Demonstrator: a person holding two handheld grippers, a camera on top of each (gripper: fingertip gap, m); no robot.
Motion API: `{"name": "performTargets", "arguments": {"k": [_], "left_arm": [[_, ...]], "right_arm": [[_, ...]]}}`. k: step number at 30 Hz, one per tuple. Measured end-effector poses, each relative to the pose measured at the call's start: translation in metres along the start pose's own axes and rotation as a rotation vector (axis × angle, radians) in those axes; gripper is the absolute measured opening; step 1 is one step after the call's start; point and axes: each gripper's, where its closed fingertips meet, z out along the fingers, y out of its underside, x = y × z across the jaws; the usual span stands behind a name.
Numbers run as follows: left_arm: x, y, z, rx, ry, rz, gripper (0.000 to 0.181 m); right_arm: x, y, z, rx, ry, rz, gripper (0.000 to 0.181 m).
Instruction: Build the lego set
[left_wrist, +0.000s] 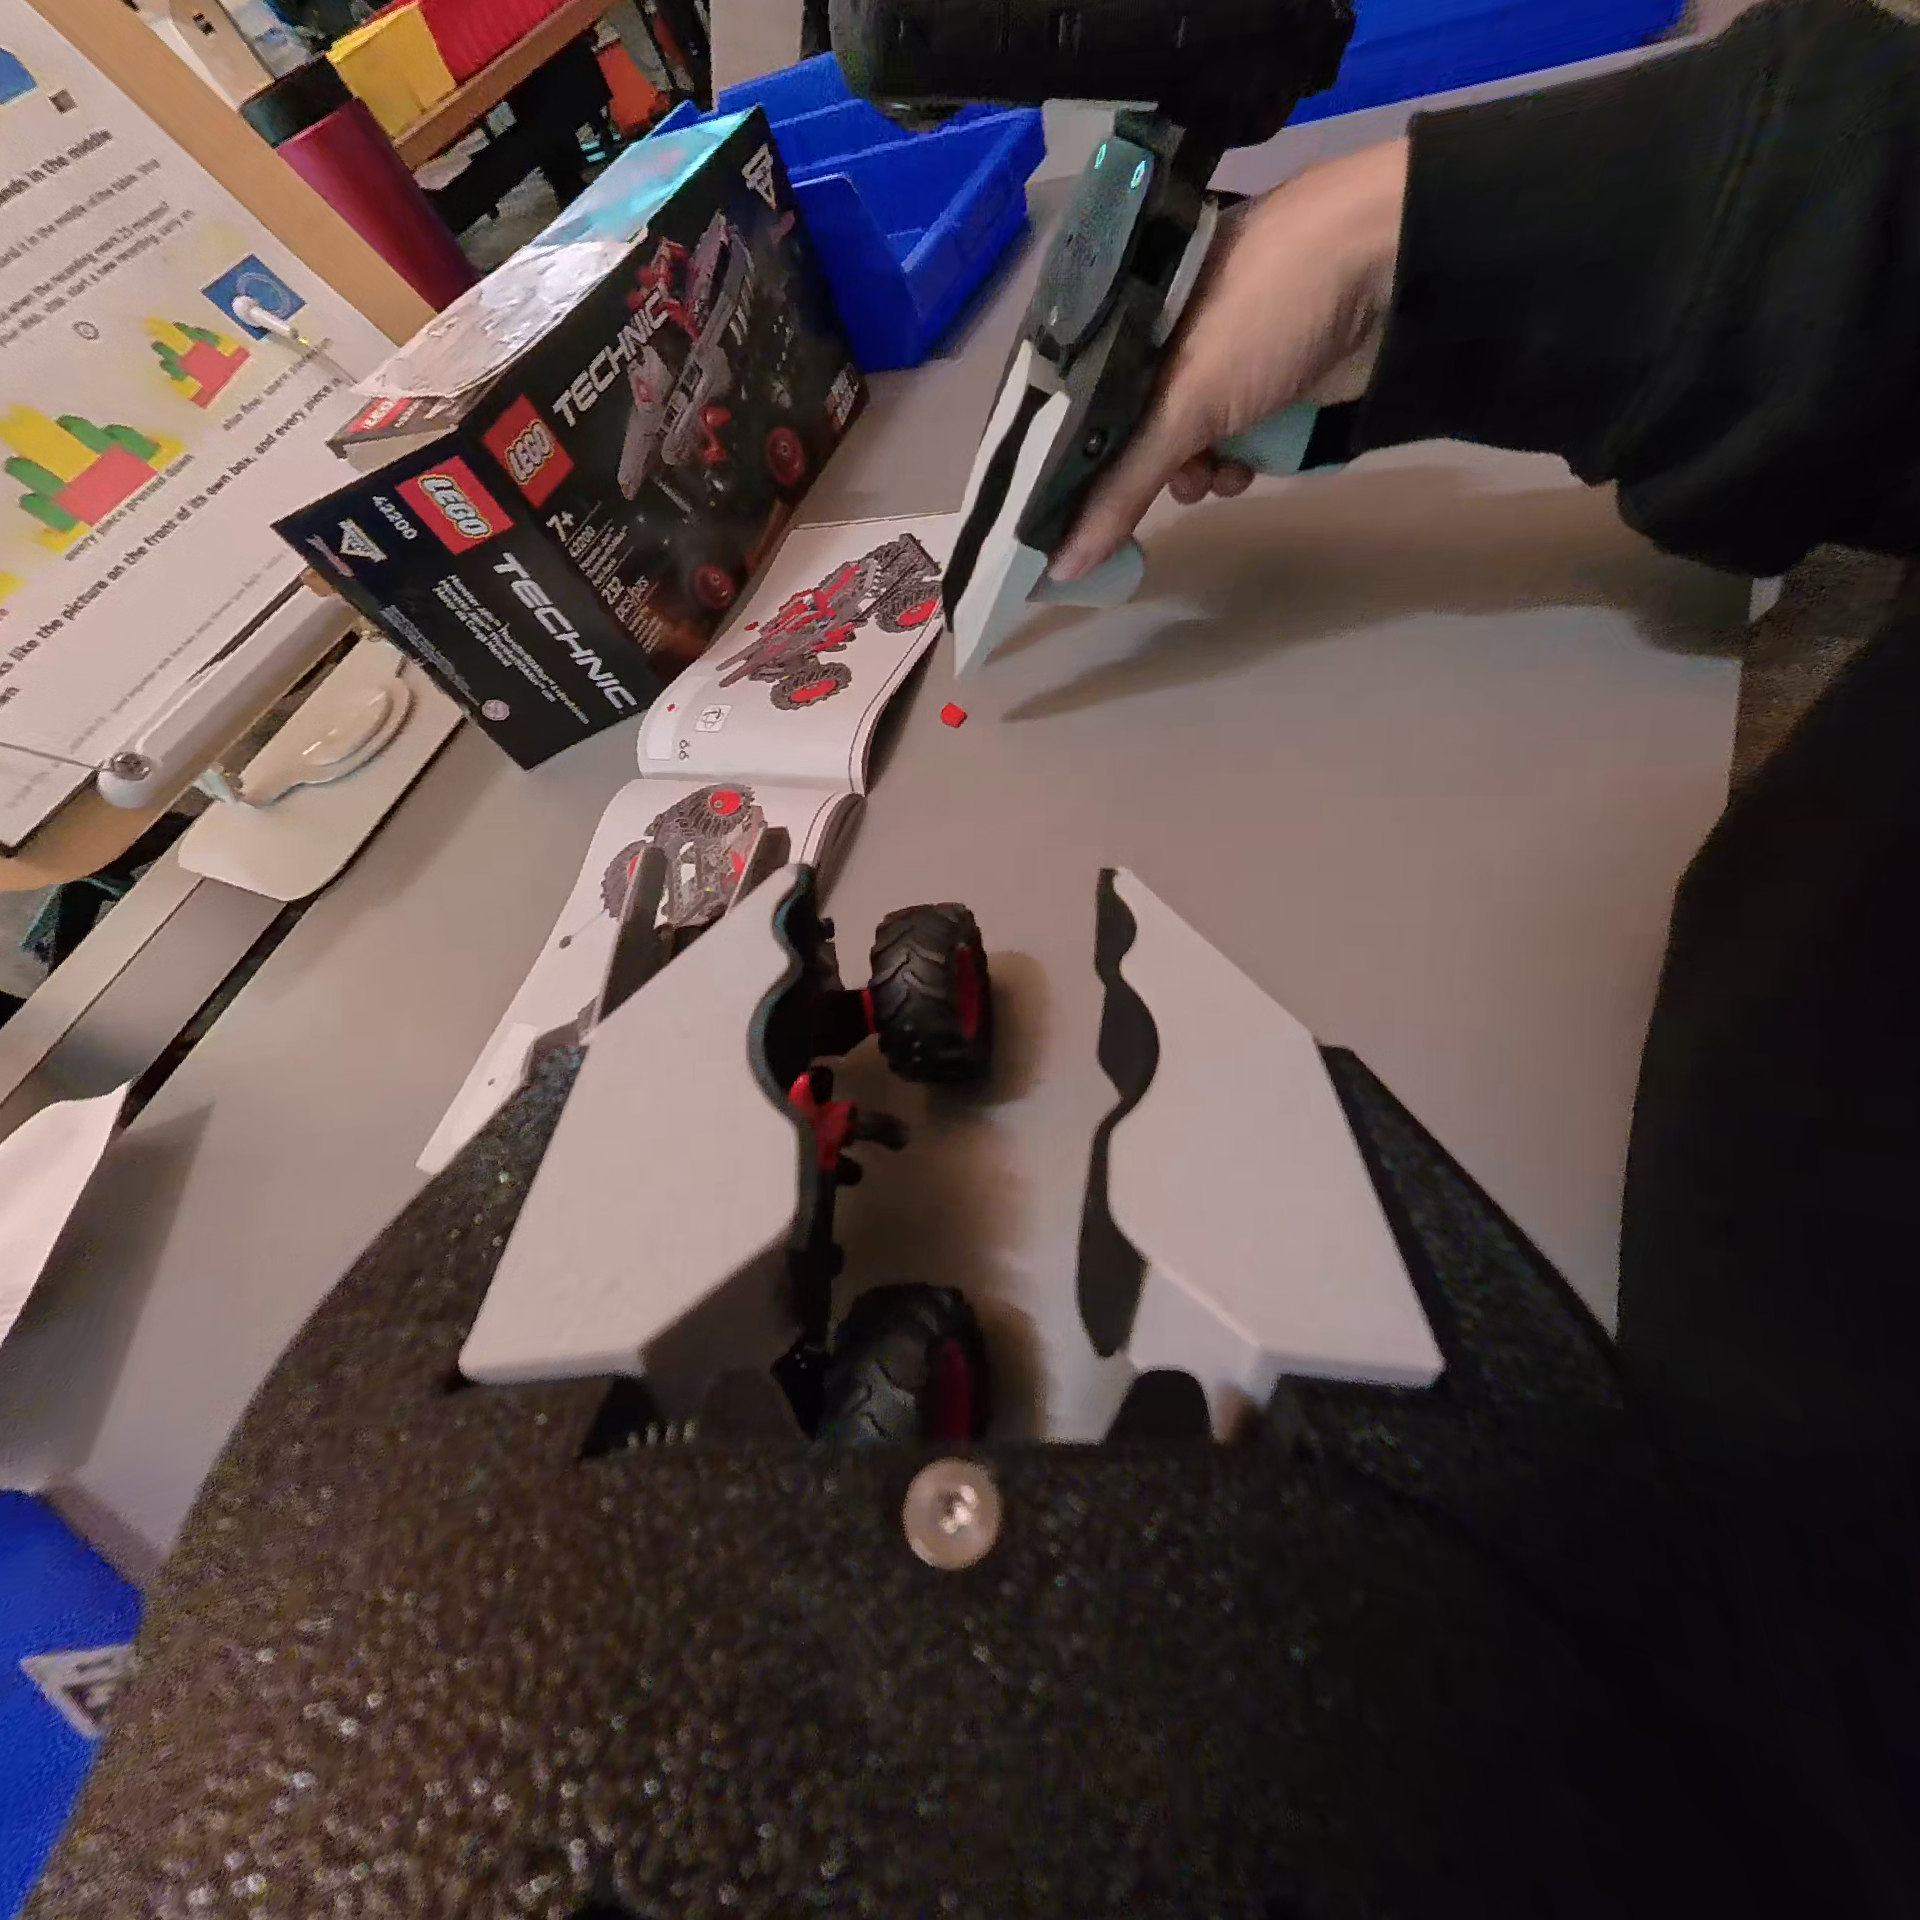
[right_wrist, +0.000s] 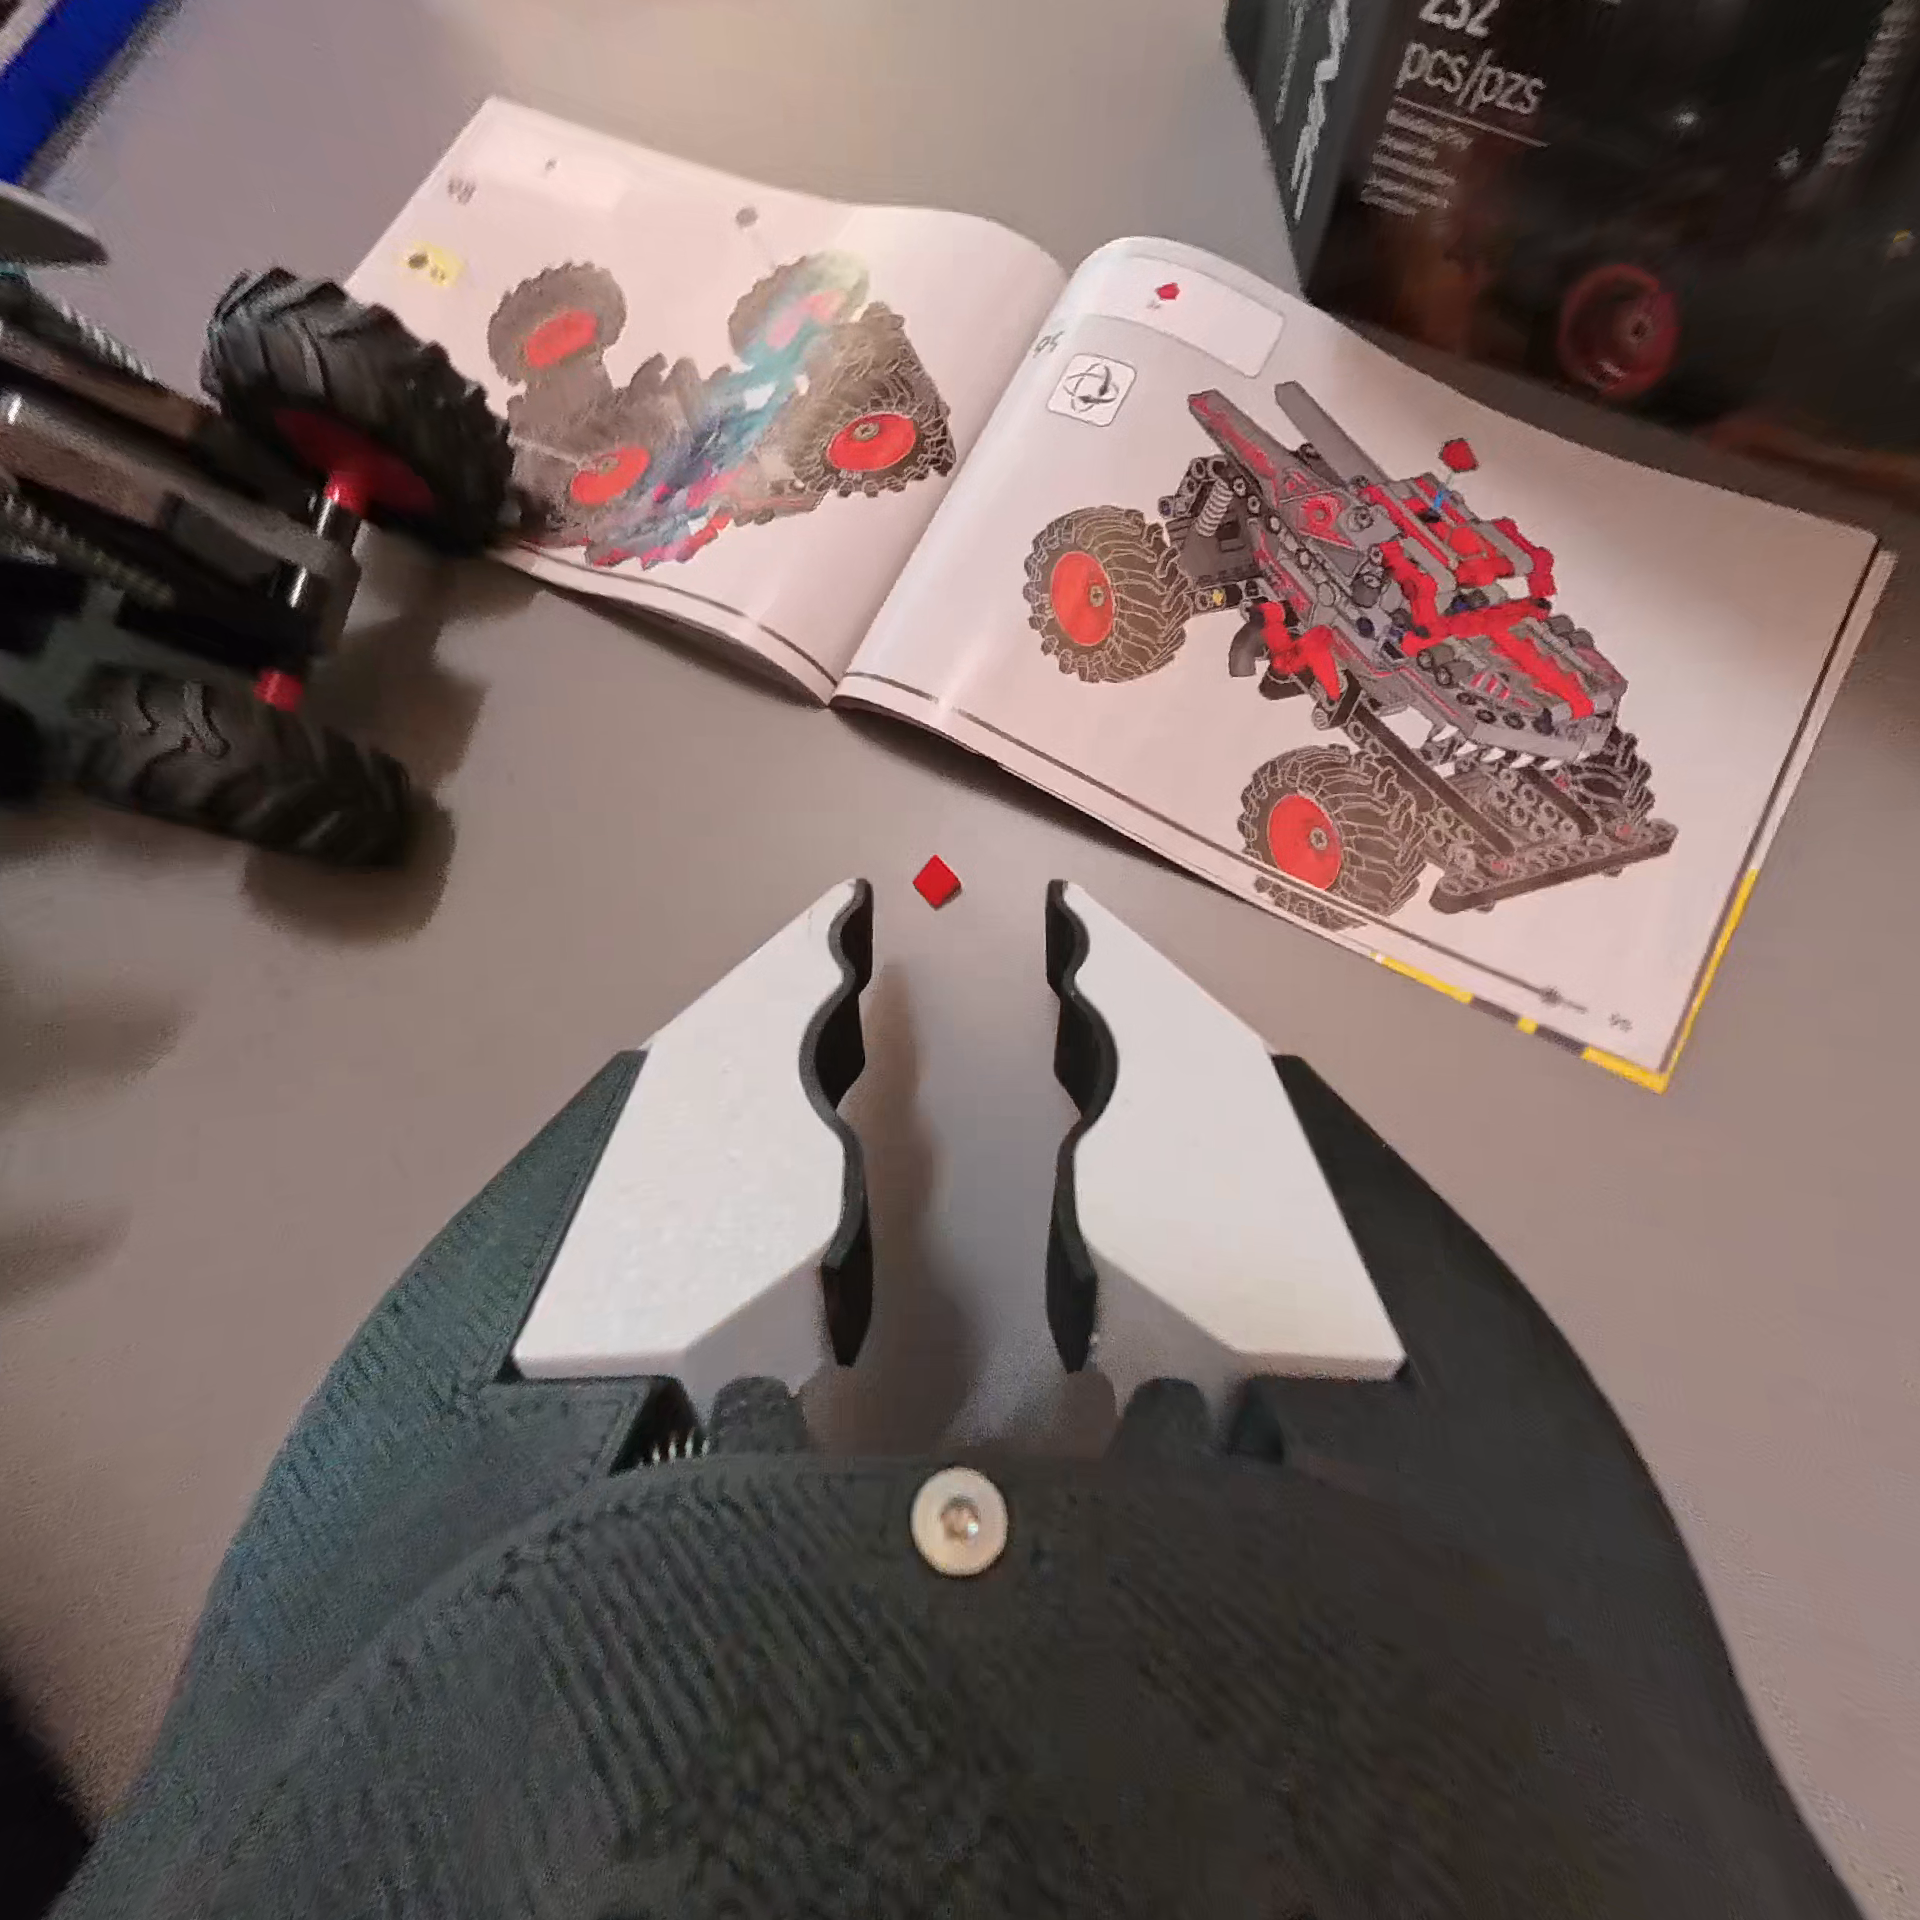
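A partly built black and red truck (left_wrist: 928, 992) lies on the grey table (left_wrist: 1351, 831) between my left gripper's fingers; two of its tyres show. My left gripper (left_wrist: 956, 878) is open, its left finger over the chassis, its right finger clear of the wheels. The truck also shows at the left of the right wrist view (right_wrist: 260, 582). A tiny red piece (right_wrist: 936, 881) lies on the table just ahead of my right gripper (right_wrist: 956, 888), which is open and empty. From the left wrist view the right gripper (left_wrist: 966, 644) hangs tip-down just above the red piece (left_wrist: 953, 714).
The open instruction booklet (right_wrist: 1143, 582) lies beyond the red piece, also seen in the left wrist view (left_wrist: 790, 665). The dark set box (left_wrist: 582, 447) stands behind it. Blue bins (left_wrist: 914, 208) are at the back. A poster board (left_wrist: 104, 416) stands at the left. Some 20 cm of space lies between my two pairs of fingers.
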Motion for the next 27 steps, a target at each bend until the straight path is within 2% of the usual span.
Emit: {"name": "performTargets", "arguments": {"k": [7, 11, 16, 24, 27], "left_arm": [[-0.002, -0.004, 0.003, 0.055, 0.035, 0.032, 0.048], [-0.012, -0.005, -0.005, 0.101, 0.026, 0.019, 0.047], [-0.03, -0.002, -0.016, 0.134, 0.018, 0.025, 0.045], [-0.048, 0.005, -0.021, 0.172, 0.029, 0.013, 0.045], [-0.049, 0.007, -0.018, 0.175, 0.034, 0.01, 0.045]], "right_arm": [[-0.003, 0.014, 0.018, -0.062, 0.085, 0.052, 0.028], [-0.004, 0.009, 0.024, -0.041, 0.124, 0.061, 0.026], [-0.005, 0.011, 0.025, -0.069, 0.194, -0.012, 0.009], [-0.026, 0.016, 0.022, -0.06, 0.016, -0.197, 0.009], [-0.016, 0.018, 0.018, -0.075, 0.057, -0.194, 0.019]]}}
